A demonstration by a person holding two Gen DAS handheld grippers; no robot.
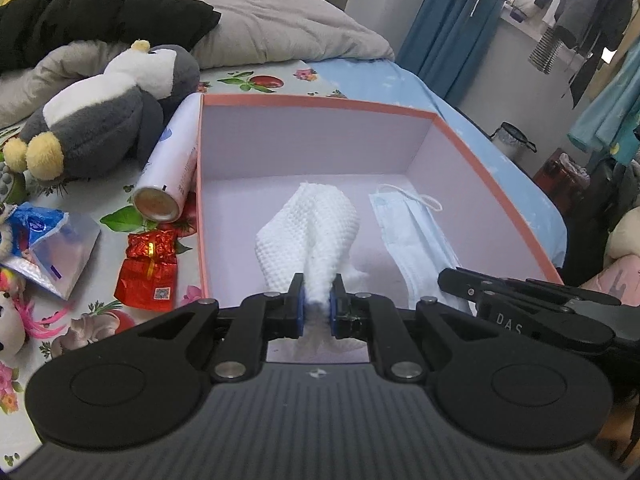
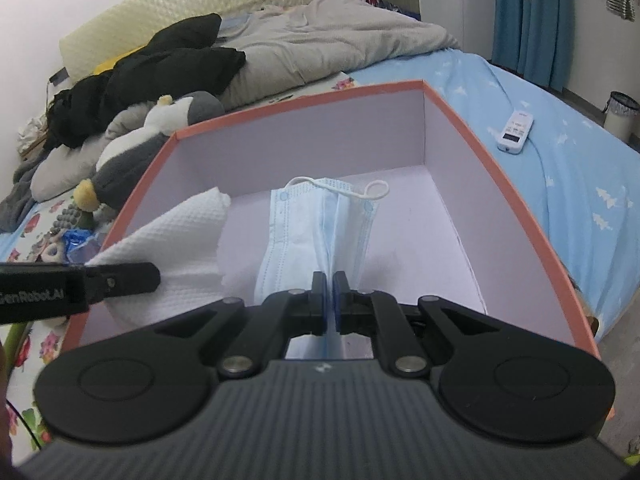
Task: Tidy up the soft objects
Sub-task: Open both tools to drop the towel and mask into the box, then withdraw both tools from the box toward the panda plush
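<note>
Both grippers are over the near end of the box [image 1: 312, 102], each with something soft in its grip. The left gripper [image 1: 318, 306] is clamped on the near end of the white cloth [image 1: 308, 220], bunching it between the blue pads; the rest of the cloth trails forward onto the box floor, about mid-width. The right gripper [image 2: 329, 300] is pinched tight on the near edge of the mask [image 2: 316, 224], which lies flat along the floor toward the right wall, its ear loop curled at the far end. Cloth and mask sit side by side, close but seemingly not overlapping.

So two soft things are in the box but not yet released; both grips would have to let go for that step to count as done.

What seems left lies on the bed [image 1: 360, 80] off the box's left wall. The penguin [image 1: 108, 120], a big plush, rests near the far left corner of the box. More small plush toys [image 1: 12, 320] poke in at the bed's left edge. A can [image 1: 172, 168] lies touching the left wall, with a red packet [image 1: 148, 272] and a blue pouch [image 1: 52, 244] near it; these look like non-soft items, probably to stay out.

By my reckoning the task is somewhere short of half done, with the bulky penguin the main piece remaining
</note>
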